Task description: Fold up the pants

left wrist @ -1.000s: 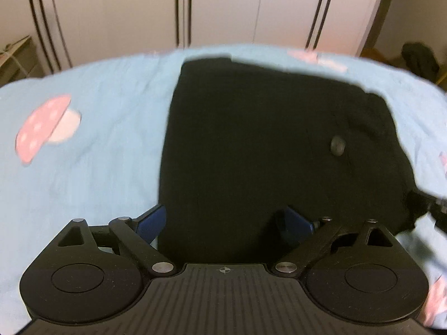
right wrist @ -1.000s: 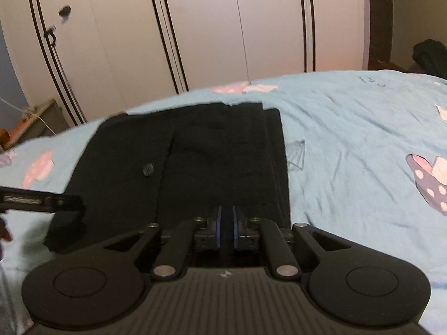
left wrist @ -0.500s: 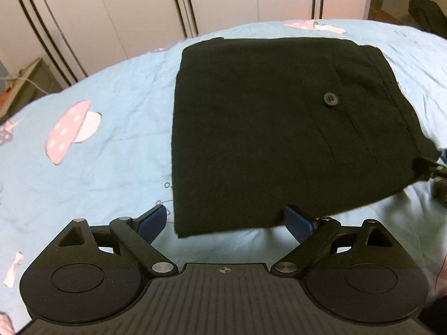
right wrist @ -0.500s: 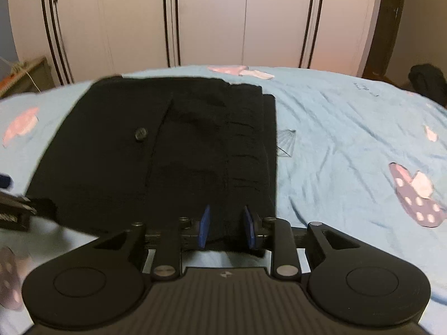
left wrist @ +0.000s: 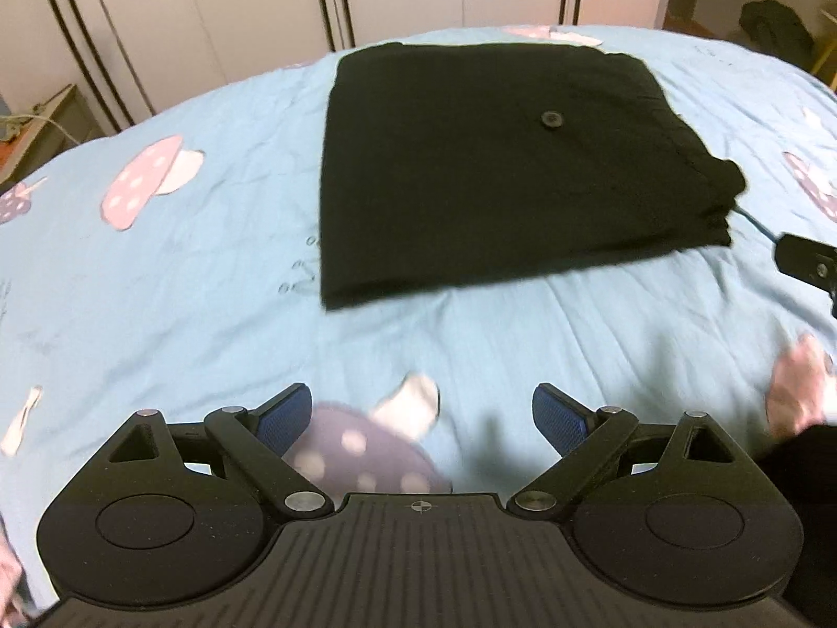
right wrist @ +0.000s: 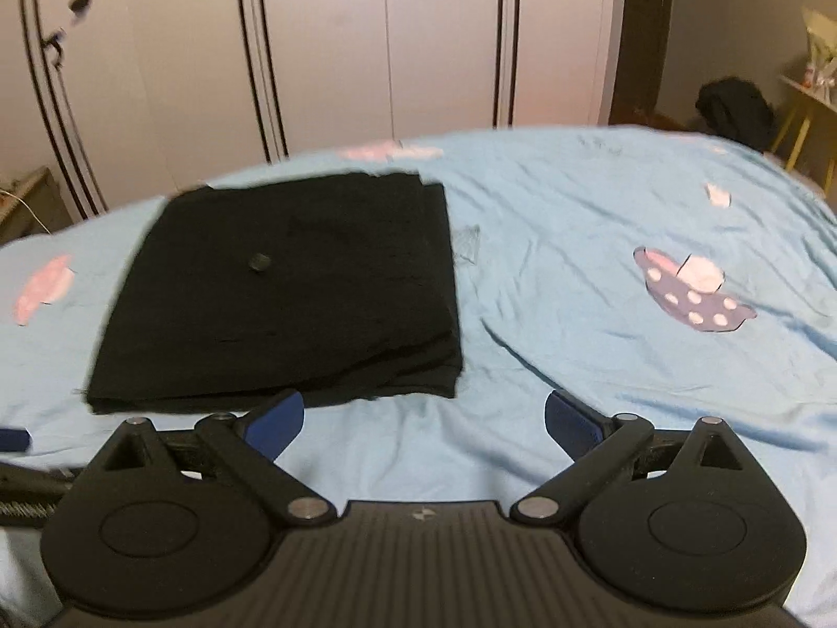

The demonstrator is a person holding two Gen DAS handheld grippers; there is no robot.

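Observation:
The black pants (left wrist: 491, 167) lie folded into a flat rectangle on the light blue bedsheet (left wrist: 157, 282), with a button (left wrist: 552, 118) on top. They also show in the right wrist view (right wrist: 282, 293). My left gripper (left wrist: 421, 416) is open and empty, well short of the pants' near edge. My right gripper (right wrist: 423, 418) is open and empty, just short of the pants' near right corner. Part of the right gripper shows at the right edge of the left wrist view (left wrist: 808, 261).
The sheet carries mushroom prints (left wrist: 149, 180) (right wrist: 690, 290). White wardrobe doors (right wrist: 366, 52) stand behind the bed. A dark bag (right wrist: 735, 104) and a yellow table (right wrist: 808, 104) sit at the far right. A hand (left wrist: 800, 392) is at the right edge.
My right gripper opened and let go of the pants, then drew back. My left gripper also pulled back from the pants, which now lie flat on the bed.

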